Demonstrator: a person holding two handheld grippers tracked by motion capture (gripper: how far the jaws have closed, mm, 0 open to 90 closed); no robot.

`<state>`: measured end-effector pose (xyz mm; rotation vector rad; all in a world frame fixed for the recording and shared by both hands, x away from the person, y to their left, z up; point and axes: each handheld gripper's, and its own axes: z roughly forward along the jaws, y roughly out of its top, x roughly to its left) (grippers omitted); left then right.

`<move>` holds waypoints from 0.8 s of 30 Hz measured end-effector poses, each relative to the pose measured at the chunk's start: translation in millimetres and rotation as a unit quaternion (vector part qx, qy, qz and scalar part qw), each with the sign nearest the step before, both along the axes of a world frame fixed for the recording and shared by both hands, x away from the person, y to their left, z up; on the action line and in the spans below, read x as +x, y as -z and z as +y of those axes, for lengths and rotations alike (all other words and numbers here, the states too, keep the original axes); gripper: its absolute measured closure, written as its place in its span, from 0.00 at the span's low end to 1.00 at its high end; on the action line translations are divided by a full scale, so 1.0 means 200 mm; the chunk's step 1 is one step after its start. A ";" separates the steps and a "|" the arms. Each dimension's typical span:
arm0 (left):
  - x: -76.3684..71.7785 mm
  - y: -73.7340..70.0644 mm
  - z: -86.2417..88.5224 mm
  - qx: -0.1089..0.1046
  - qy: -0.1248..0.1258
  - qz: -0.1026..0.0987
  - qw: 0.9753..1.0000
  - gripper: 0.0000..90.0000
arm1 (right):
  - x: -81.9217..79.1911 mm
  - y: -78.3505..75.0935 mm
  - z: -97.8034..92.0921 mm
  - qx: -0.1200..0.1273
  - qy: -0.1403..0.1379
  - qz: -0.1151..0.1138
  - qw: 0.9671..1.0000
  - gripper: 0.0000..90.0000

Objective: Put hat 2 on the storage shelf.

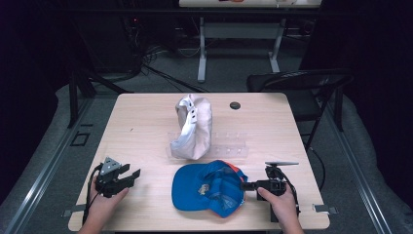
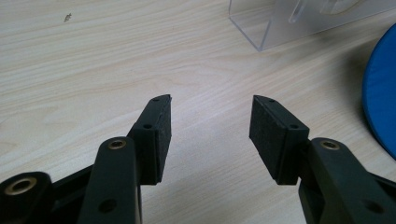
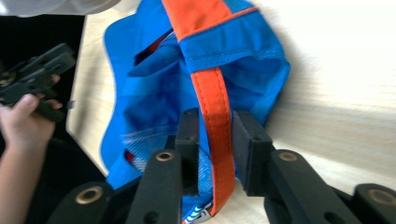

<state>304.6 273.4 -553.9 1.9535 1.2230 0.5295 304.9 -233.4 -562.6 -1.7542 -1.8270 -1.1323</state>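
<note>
A blue cap (image 1: 209, 187) with an orange strap (image 3: 215, 93) lies upside down near the table's front edge. My right gripper (image 3: 215, 114) is at the cap's right side (image 1: 245, 185), and its jaws stand close on either side of the orange strap, shut on it. A white and beige cap (image 1: 194, 126) hangs on a clear acrylic stand (image 1: 229, 146) in the middle of the table. My left gripper (image 1: 132, 174) rests at the front left, open (image 2: 212, 99) over bare wood, with the blue cap's brim (image 2: 380, 102) off to its right.
The wooden table (image 1: 146, 122) has a small black round cap (image 1: 235, 105) near its back edge. A dark folding chair (image 1: 297, 85) stands at the back right corner. The stand's corner (image 2: 266, 28) is ahead of the left gripper.
</note>
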 end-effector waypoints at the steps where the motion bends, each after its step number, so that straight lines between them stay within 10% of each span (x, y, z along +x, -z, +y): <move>1: 0.00 0.00 0.00 0.000 0.000 0.000 1.000 0.55 | 0.00 0.01 0.00 0.001 -0.006 -0.001 1.000 0.79; 24: 0.00 0.00 0.00 0.001 0.000 0.000 1.000 0.55 | -0.01 -0.05 0.01 0.040 -0.001 -0.010 0.999 0.86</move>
